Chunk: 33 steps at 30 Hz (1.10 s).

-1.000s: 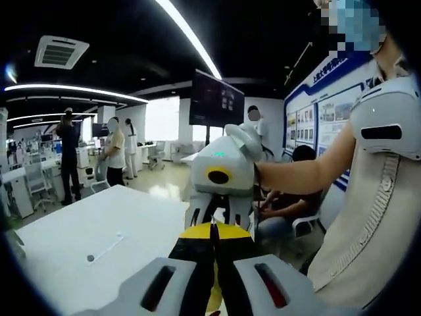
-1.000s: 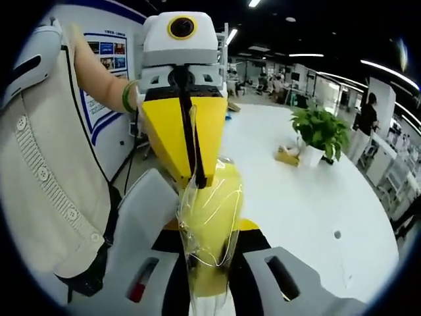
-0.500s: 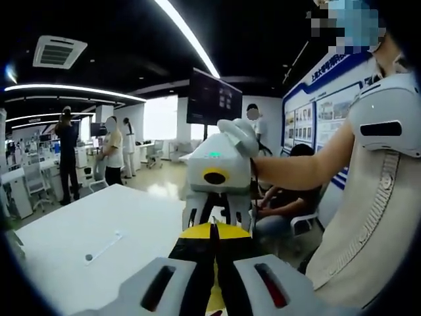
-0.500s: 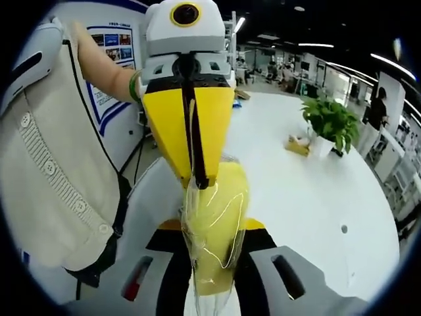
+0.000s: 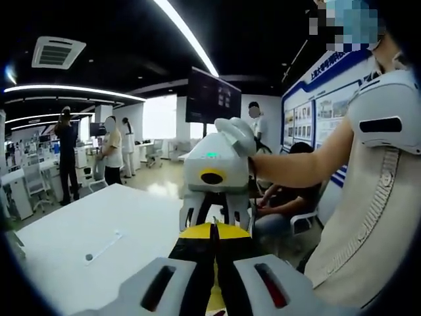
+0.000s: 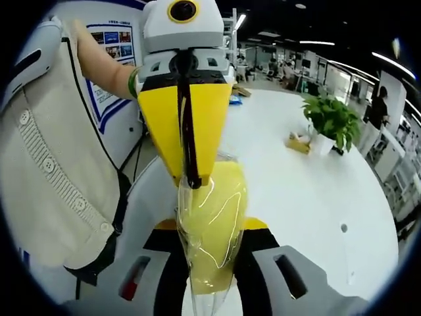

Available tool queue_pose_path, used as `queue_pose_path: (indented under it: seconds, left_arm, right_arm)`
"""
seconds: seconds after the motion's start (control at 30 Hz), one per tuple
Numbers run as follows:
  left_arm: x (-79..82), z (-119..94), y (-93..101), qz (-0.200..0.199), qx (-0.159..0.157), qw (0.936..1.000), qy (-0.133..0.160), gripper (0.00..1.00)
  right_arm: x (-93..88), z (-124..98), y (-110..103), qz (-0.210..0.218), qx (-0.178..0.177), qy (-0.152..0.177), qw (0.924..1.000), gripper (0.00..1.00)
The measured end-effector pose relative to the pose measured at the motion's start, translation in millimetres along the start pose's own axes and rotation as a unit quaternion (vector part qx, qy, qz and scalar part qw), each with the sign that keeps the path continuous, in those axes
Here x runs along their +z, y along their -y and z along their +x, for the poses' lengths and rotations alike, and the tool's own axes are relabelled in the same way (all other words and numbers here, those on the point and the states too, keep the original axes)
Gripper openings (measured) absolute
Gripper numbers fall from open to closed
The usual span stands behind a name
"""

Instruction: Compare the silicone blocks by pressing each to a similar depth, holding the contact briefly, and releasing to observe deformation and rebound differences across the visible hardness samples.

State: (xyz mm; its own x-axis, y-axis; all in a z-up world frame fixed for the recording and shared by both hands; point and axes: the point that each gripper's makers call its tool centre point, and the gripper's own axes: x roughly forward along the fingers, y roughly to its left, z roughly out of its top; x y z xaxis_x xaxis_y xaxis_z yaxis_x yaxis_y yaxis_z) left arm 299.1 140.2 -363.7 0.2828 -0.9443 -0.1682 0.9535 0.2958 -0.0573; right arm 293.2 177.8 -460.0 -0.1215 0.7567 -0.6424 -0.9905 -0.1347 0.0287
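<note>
Standing beside the white table, I see the yellow silicone block, wrapped in clear crinkled film, held up in the air between the two tools, well above the tabletop. The right hand-held gripper has it clamped between its dark jaws at the near end. The left hand-held gripper comes in from above, its yellow jaws drawn together on the block's upper edge. In the left gripper view those same jaws sit closed on a yellow sliver, with the right tool facing them.

I'd judge the block light and soft, likely to bulge under a squeeze. The glossy film looks slippery, so a hold across the broad faces, away from the loose wrap edges, seems safest. A potted plant stands well apart.
</note>
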Motion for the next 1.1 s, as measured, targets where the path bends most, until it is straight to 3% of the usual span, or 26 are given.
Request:
queue_pose_path:
  seconds: [0.87,1.1]
  left_arm:
    - [-6.2,-3.1,-5.3,-0.019,0.009,0.9998,0.004,0.00]
    - [-11.4,-9.0,-13.9,-0.031,0.021,0.9993,0.007,0.00]
  right_arm:
    - [-5.2,6.1,4.3,0.014,0.005,-0.005,0.9999,0.31]
    - [-2.1,4.0,12.6,0.001,-0.025,0.014,0.9996,0.34]
